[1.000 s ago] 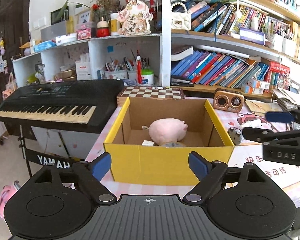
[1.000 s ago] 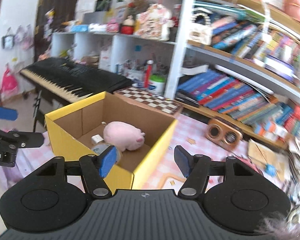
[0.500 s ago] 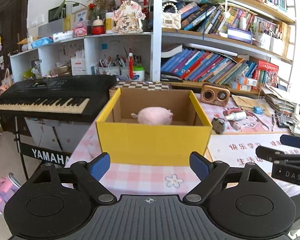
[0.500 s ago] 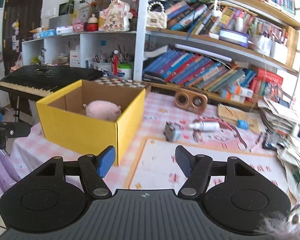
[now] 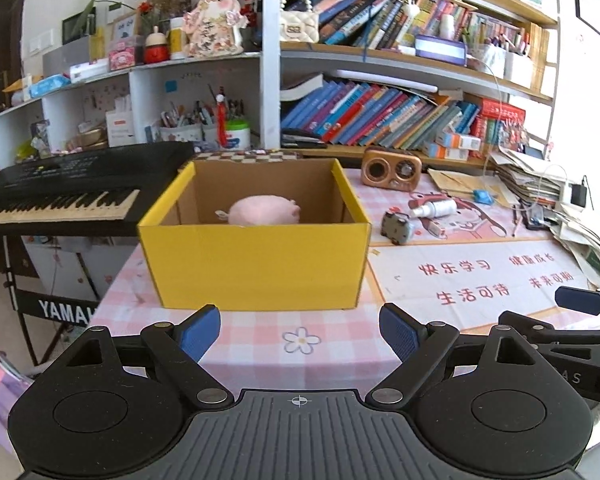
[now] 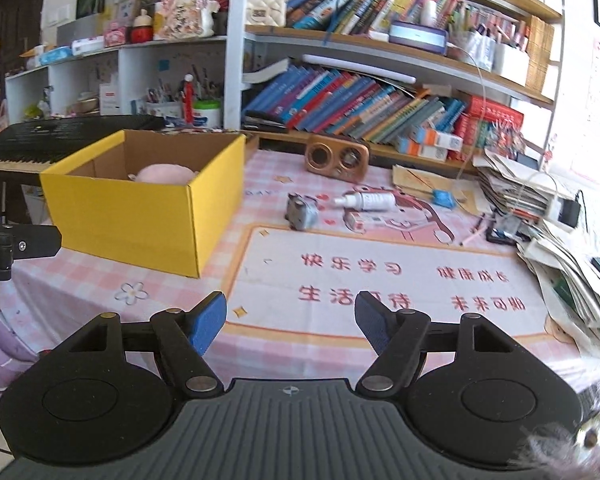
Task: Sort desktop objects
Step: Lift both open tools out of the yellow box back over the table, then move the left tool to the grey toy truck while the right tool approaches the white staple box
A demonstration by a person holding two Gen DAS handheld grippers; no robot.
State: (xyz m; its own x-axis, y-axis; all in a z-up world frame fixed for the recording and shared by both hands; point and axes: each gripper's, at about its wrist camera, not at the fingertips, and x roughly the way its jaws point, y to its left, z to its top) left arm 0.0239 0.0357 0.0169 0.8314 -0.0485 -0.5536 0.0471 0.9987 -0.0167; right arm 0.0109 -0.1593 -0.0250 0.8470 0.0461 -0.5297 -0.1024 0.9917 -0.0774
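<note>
A yellow cardboard box [image 5: 256,256] [image 6: 140,216] stands on the checked tablecloth, and a pink plush pig [image 5: 264,211] [image 6: 165,172] lies inside it. My left gripper [image 5: 299,330] hangs open and empty in front of the box. My right gripper [image 6: 290,322] is over the printed desk mat [image 6: 380,280], its jaws opening with nothing between them. Beyond the mat lie a small grey toy [image 6: 300,212] [image 5: 396,227], a white spray bottle [image 6: 366,201] [image 5: 434,209] and a small white box [image 6: 370,220].
A wooden retro radio [image 6: 337,157] sits before the bookshelf. Stacked papers [image 6: 572,248] and cables crowd the right side. A black keyboard [image 5: 60,196] on a stand is left of the table. The right gripper's fingers [image 5: 580,300] show at the left view's right edge.
Both grippers have pulled back from the box and sunk lower. The right view has swung rightward from the box to the desk mat, and its jaws stand wider.
</note>
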